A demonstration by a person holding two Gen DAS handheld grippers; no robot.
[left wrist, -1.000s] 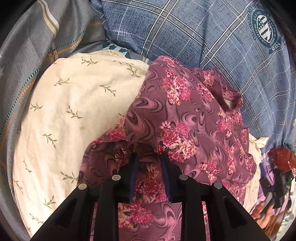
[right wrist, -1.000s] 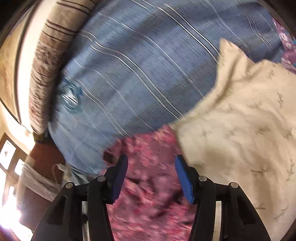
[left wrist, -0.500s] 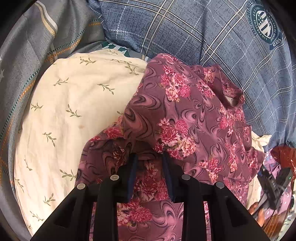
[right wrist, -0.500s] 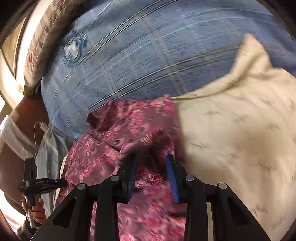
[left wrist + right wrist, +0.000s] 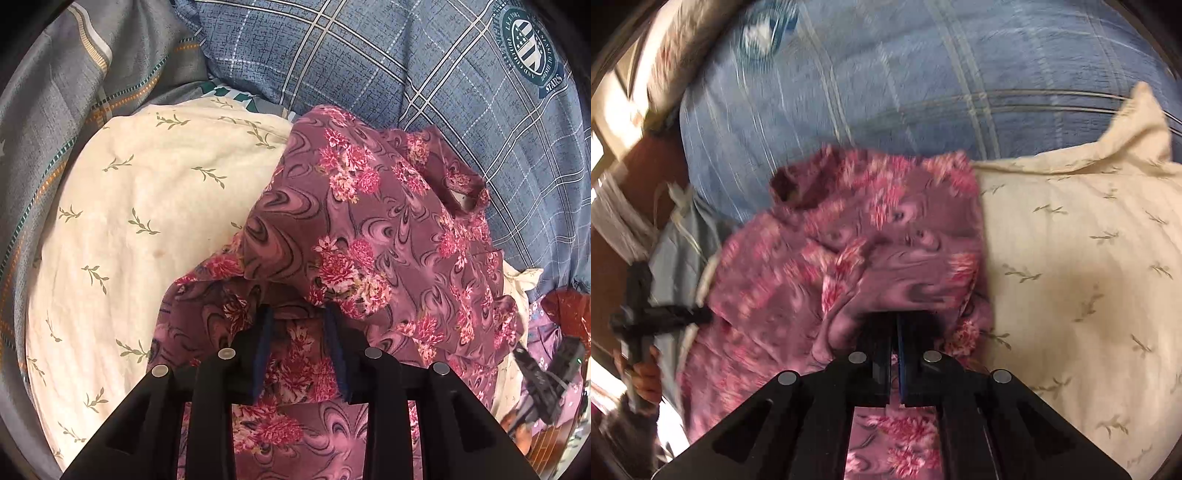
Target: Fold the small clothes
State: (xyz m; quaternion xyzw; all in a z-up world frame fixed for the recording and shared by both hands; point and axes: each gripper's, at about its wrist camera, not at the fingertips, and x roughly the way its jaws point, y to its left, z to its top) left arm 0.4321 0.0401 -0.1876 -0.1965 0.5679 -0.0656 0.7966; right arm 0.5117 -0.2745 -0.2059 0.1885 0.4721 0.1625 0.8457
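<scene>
A purple garment with pink flowers (image 5: 369, 221) lies bunched over a cream pillow and against a blue checked pillow. My left gripper (image 5: 297, 312) holds its near edge: the jaws stand a little apart, cloth fills the gap, and a fold tents over the fingertips and hides them. In the right wrist view the same garment (image 5: 886, 240) is blurred. My right gripper (image 5: 895, 319) has its pads pressed together on a bunched fold at the garment's edge beside the pillow. The fold covers its tips.
The cream pillow with leaf sprigs (image 5: 147, 221) (image 5: 1071, 277) lies under the garment. Behind it is a blue checked pillow with a round badge (image 5: 406, 74) (image 5: 923, 92), and a grey striped sheet (image 5: 55, 92) at left. A person's hand (image 5: 642, 373) holds the other gripper.
My right gripper swung in over the garment and its jaws closed from wide apart to together on a fold. The left gripper stayed put, its gap slightly wider.
</scene>
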